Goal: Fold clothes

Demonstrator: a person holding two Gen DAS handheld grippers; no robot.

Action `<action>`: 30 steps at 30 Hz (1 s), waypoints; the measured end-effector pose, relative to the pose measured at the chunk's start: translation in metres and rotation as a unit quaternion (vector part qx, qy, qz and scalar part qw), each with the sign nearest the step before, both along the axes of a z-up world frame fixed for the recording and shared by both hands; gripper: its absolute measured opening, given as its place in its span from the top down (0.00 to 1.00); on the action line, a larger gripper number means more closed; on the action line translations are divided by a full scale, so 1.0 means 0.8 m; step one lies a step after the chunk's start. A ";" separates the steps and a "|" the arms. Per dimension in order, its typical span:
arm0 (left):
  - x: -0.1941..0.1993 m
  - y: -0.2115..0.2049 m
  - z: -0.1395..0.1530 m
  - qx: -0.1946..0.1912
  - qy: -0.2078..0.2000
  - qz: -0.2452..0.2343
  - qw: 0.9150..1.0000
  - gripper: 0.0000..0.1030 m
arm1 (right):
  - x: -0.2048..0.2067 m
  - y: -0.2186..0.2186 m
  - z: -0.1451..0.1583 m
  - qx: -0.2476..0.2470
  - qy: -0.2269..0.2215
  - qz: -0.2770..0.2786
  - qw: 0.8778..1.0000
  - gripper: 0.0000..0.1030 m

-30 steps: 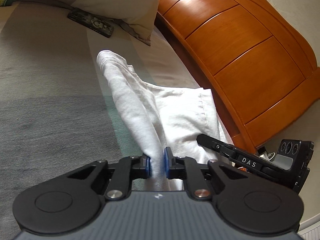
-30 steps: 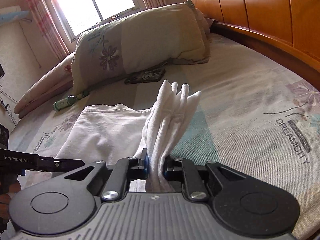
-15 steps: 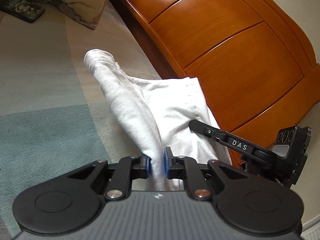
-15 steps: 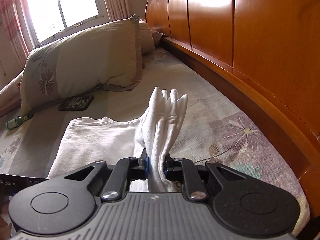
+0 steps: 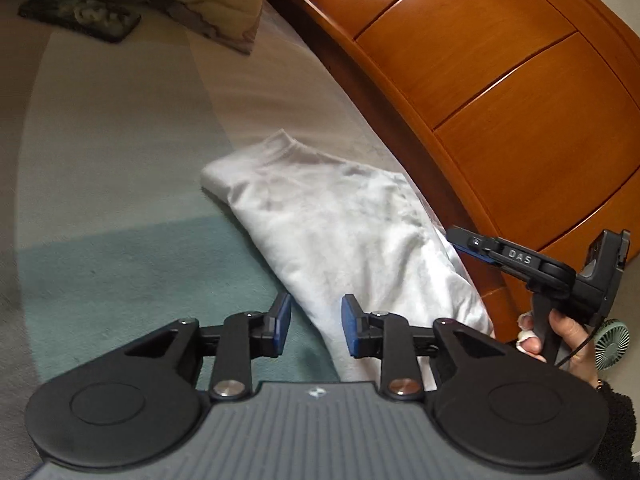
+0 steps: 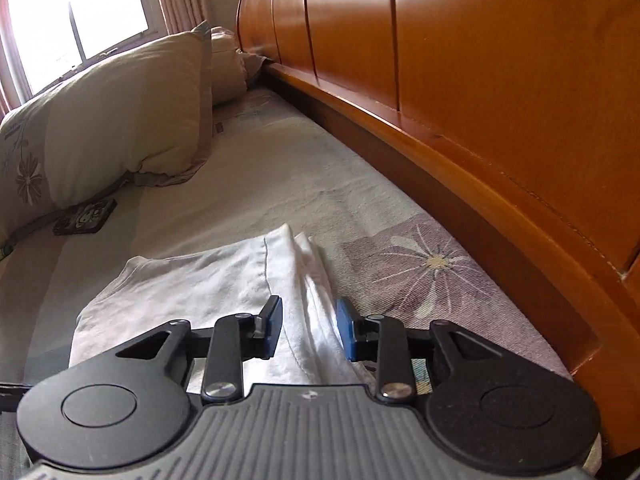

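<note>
Both the left gripper (image 5: 312,330) and the right gripper (image 6: 306,330) have just opened their fingers and let go of the white garment (image 5: 344,232), which now lies folded flat on the bed (image 5: 120,200) ahead of them, so this fold looks finished.

Black gripper (image 5: 314,330), blue-padded fingers (image 5: 349,320), silver screws.
</note>
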State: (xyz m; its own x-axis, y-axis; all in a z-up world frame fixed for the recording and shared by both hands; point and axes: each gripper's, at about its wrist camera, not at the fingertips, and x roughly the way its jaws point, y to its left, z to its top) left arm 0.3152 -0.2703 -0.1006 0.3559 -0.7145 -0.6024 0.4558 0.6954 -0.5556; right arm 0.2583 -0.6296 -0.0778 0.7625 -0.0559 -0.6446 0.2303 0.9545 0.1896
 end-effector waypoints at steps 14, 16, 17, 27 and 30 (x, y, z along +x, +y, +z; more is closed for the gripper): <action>0.022 -0.090 -0.016 0.047 -0.110 -0.086 0.989 0.50 | -0.053 0.023 -0.030 0.007 -0.024 0.036 0.999 0.62; 0.017 -0.087 -0.004 0.064 -0.116 -0.088 0.987 0.50 | -0.067 0.029 -0.017 0.002 -0.037 0.029 0.999 0.55; 0.013 -0.083 0.003 0.069 -0.123 -0.088 0.986 0.48 | -0.075 0.037 -0.014 0.001 -0.043 0.044 0.998 0.46; -0.052 0.030 0.027 0.154 -0.176 -0.101 0.967 0.21 | -0.103 0.069 -0.021 -0.033 -0.001 0.046 0.998 0.26; -0.073 0.064 0.027 0.184 -0.186 -0.091 0.961 0.21 | -0.109 0.100 -0.016 -0.038 -0.006 0.084 0.996 0.21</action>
State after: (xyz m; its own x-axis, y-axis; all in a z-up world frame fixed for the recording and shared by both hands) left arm 0.2567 -0.2189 -0.0791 0.4847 -0.5478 -0.6819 0.7083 0.7032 -0.0615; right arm 0.1711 -0.5499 -0.0909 0.7725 0.0242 -0.6346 0.0647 0.9911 0.1166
